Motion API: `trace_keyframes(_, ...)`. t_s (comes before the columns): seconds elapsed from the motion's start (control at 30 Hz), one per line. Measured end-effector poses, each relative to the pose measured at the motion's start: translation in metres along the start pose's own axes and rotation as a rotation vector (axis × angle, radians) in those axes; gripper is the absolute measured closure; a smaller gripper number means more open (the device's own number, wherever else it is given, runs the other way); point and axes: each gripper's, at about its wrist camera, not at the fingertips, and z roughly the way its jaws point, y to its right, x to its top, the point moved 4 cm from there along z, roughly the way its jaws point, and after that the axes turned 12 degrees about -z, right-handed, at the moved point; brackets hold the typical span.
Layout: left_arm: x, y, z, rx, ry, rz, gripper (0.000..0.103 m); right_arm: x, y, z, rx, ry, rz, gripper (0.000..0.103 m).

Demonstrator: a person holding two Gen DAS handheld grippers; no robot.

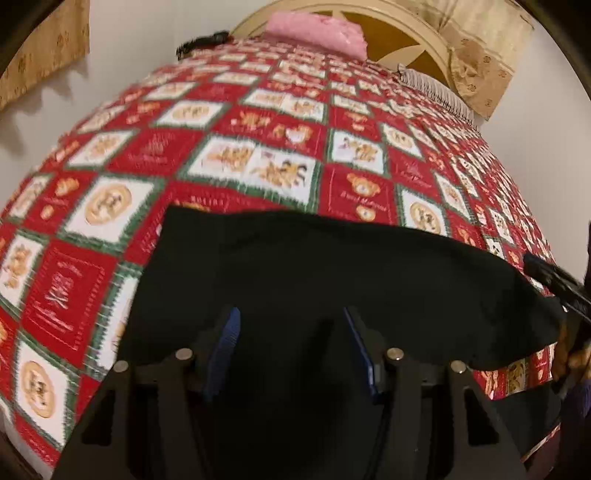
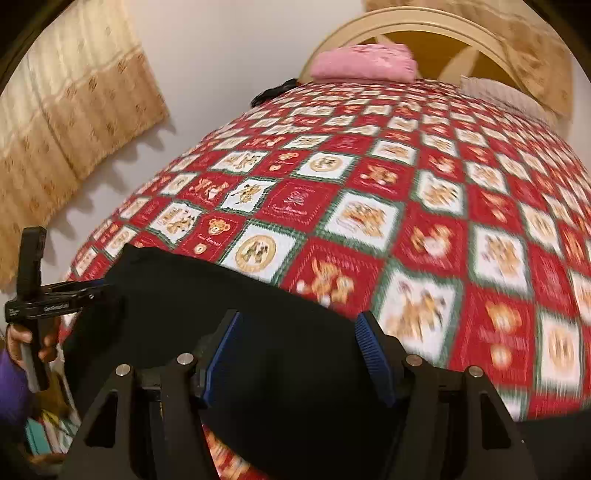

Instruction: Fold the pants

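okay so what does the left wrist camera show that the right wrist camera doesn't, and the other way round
Only the left wrist view shows the left gripper head-on, jaws apart over the black pants, with the right gripper edging in from the side.
Only the right wrist view shows the hand holding the left gripper, a purple sleeve, and the right gripper head-on, jaws apart.
Both show the pants on the red patterned bedspread, the pink folded cloth, the headboard and curtains.

bed [image 1: 280, 122] in teddy-bear quilt carries black pants [image 1: 332, 266], pink cloth [image 1: 317, 29]
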Motion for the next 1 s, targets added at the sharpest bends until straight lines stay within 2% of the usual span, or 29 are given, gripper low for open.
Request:
trace_keyframes(0.07,0.000,0.000,0.006,0.009,-0.009,-0.010,0.044,0.010,-0.002,0.024,-0.014,-0.051,-0.085,0.038)
trace_keyframes(0.2,-0.001,-0.004,0.016,0.009,-0.026,-0.024,0.044,0.005,-0.008,0.064,0.031,-0.179,-0.176,0.039)
trace_keyframes(0.23,-0.001,-0.004,0.017,0.010,-0.020,-0.018,0.044,-0.001,-0.010,0.069,0.039,-0.203,-0.199,0.056)
trace_keyframes(0.27,-0.001,-0.004,0.017,0.013,-0.009,-0.005,0.043,-0.006,-0.013,0.073,0.041,-0.226,-0.222,0.084)
trace_keyframes(0.33,-0.002,-0.002,0.017,0.030,0.000,0.020,0.043,-0.011,-0.023,0.066,0.063,-0.210,-0.244,0.097)
trace_keyframes(0.43,0.000,0.000,0.015,0.049,0.004,0.038,0.043,-0.012,-0.036,0.048,0.031,-0.169,-0.263,0.097)
trace_keyframes(0.57,-0.004,-0.006,-0.008,0.024,0.032,0.012,0.043,-0.004,-0.055,-0.012,0.017,-0.025,-0.240,0.097)
trace_keyframes(0.63,-0.007,-0.012,-0.022,0.010,0.057,-0.008,0.043,-0.004,-0.067,-0.042,0.030,0.036,-0.239,0.097)
trace_keyframes(0.73,-0.020,-0.026,-0.043,-0.013,0.086,-0.047,0.043,-0.017,-0.107,-0.090,0.078,0.112,-0.281,0.097)
trace_keyframes(0.87,-0.046,-0.045,-0.058,-0.018,0.097,-0.071,0.043,-0.057,-0.159,-0.118,0.117,0.125,-0.335,0.098)
trace_keyframes(1.0,-0.066,-0.059,-0.062,-0.009,0.091,-0.091,0.043,-0.117,-0.200,-0.110,0.145,0.065,-0.369,0.097)
